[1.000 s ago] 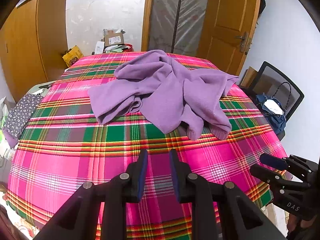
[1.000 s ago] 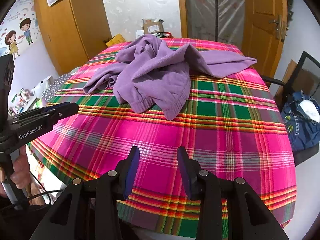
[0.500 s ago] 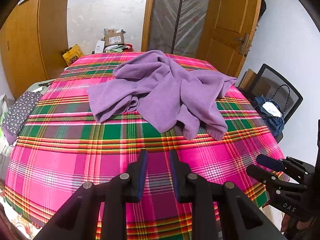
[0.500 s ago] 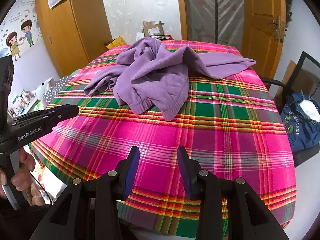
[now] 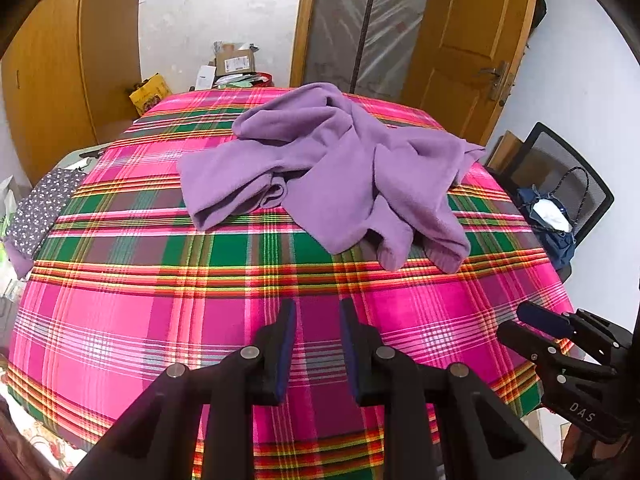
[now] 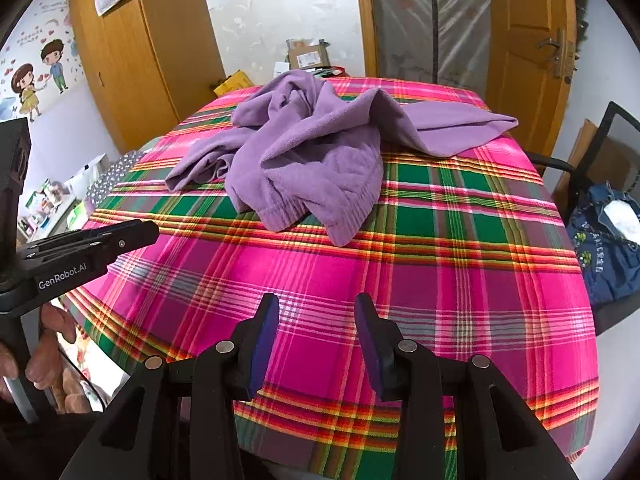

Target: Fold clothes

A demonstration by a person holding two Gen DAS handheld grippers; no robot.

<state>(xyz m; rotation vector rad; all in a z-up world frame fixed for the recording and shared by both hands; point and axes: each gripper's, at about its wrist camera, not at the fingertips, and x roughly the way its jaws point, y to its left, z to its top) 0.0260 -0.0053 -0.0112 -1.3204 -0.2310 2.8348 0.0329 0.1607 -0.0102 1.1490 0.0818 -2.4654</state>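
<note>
The left gripper (image 5: 318, 316) hangs over the near edge of the worktop (image 5: 120, 320) with its jaws a narrow gap apart and nothing between them; the right gripper (image 6: 316, 312) beside it stands somewhat wider, also empty, over the same plaid cloth. Both point down and forward across bare tablecloth toward the task's thing, a purple fleece garment (image 5: 340, 172) that lies crumpled in a heap on the far half of the worktop, well apart from either gripper. One sleeve or leg trails toward the left side, two cuffed ends (image 6: 340, 228) hang toward the near side, and a flat flap reaches toward the door side. Folding has not started, I judge: this is the approach. The next move likely calls for reaching forward to the heap, pinching two edges or cuffs, and pulling the garment out flat toward the near side before any fold is made.
</note>
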